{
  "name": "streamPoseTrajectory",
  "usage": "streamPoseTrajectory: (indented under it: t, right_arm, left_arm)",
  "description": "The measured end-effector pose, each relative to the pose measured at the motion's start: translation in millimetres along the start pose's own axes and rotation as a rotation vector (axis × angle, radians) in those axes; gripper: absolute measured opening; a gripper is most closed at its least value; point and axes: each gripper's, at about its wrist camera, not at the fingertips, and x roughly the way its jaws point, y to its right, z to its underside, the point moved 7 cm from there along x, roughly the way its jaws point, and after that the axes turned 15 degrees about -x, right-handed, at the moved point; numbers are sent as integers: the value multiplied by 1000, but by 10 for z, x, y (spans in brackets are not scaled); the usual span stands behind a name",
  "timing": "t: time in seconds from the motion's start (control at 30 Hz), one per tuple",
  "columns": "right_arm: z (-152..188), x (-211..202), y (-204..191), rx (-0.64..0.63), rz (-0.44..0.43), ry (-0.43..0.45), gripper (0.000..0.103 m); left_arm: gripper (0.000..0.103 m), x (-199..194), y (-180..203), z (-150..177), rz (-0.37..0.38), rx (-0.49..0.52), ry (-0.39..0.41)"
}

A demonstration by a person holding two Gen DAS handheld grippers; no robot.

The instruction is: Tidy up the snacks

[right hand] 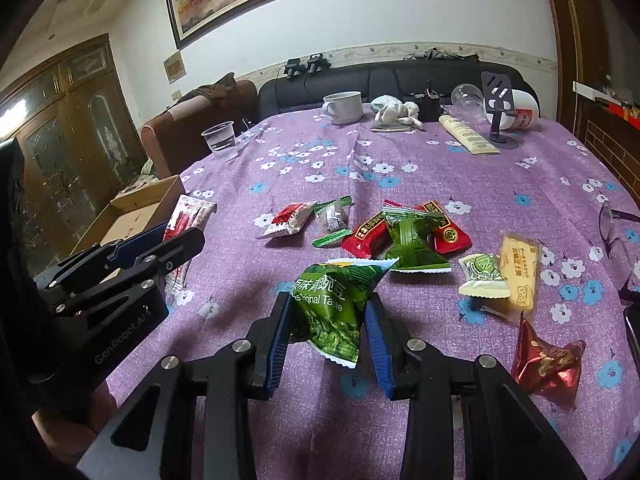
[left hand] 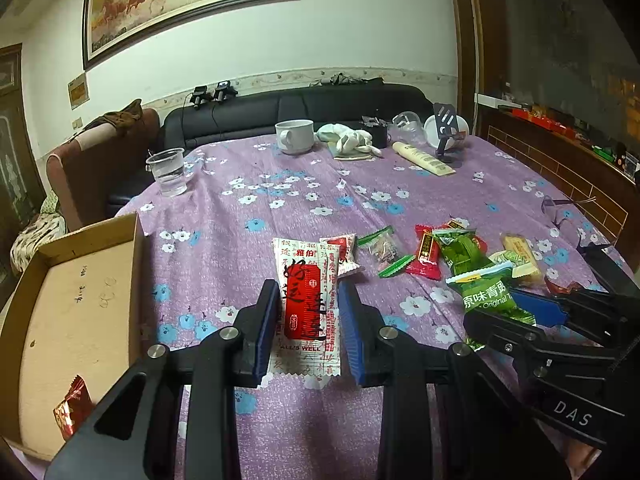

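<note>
My left gripper point(left hand: 308, 296) is shut on a red-and-white snack packet point(left hand: 306, 300), held just right of the cardboard box point(left hand: 138, 264). The packet also shows in the right wrist view point(right hand: 186, 216). My right gripper point(right hand: 328, 312) is shut on a green pea snack bag point(right hand: 336, 300), held above the purple tablecloth point(right hand: 400, 160). The bag also shows in the left wrist view point(left hand: 486, 296). Several loose snacks lie ahead: a red-white packet point(right hand: 288, 220), red candies point(right hand: 366, 234), a green packet point(right hand: 412, 240), a yellow biscuit point(right hand: 520, 276) and a dark red foil pack point(right hand: 548, 360).
The box holds one red foil snack point(left hand: 72, 404). A plastic cup of water point(left hand: 168, 172), a white mug point(left hand: 296, 136), a cloth point(left hand: 352, 140), a cream tube point(left hand: 424, 158) and a phone stand point(left hand: 446, 128) stand at the far side. Glasses point(right hand: 618, 236) lie at the right edge.
</note>
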Motion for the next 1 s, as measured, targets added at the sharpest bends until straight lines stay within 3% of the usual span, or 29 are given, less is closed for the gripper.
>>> streamPoseTrajectory:
  t: [1.0]
  right_arm:
    - [-6, 8, 10, -1, 1, 1, 37]
  left_arm:
    - [28, -28, 5, -11, -5, 8, 14]
